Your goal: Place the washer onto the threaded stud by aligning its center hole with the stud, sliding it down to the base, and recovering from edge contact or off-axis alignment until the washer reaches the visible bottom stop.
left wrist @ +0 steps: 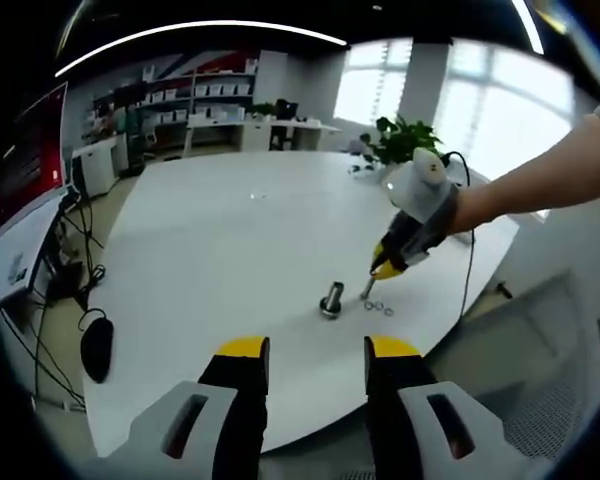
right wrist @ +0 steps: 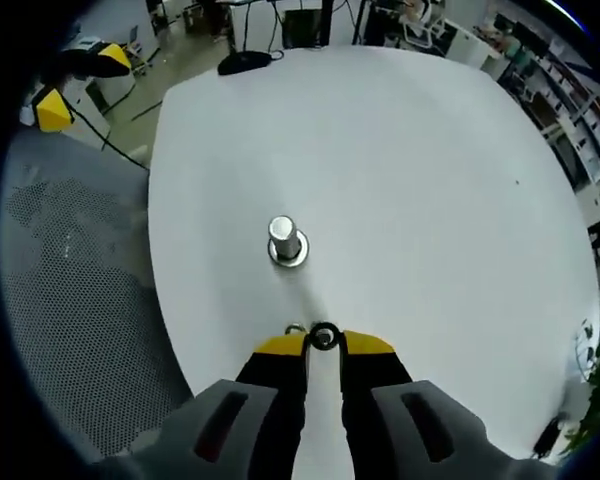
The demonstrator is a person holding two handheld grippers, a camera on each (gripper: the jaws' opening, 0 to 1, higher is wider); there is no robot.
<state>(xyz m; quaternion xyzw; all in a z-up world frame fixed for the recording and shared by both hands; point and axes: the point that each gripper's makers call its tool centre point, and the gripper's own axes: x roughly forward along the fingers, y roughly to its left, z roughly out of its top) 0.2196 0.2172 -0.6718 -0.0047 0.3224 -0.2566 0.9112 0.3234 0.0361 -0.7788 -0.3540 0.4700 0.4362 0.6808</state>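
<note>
A short metal threaded stud (left wrist: 331, 300) (right wrist: 285, 241) stands upright on its round base on the white table (left wrist: 230, 250) (right wrist: 400, 180). In the right gripper view, my right gripper (right wrist: 323, 343) is shut on a small dark washer (right wrist: 324, 337) at its yellow tips, just short of the stud. A second washer (right wrist: 296, 328) peeks out beside the left tip. In the left gripper view, a hand holds the right gripper (left wrist: 384, 270) pointing down beside loose washers (left wrist: 378, 307) lying right of the stud. My left gripper (left wrist: 318, 350) is open and empty at the table's near edge.
A black mouse (left wrist: 97, 347) (right wrist: 245, 62) with its cable lies near one table edge. A grey mesh chair (right wrist: 70, 290) sits just off the table. A potted plant (left wrist: 405, 140) stands at the far side. The left gripper's yellow tips (right wrist: 55, 108) show off the table.
</note>
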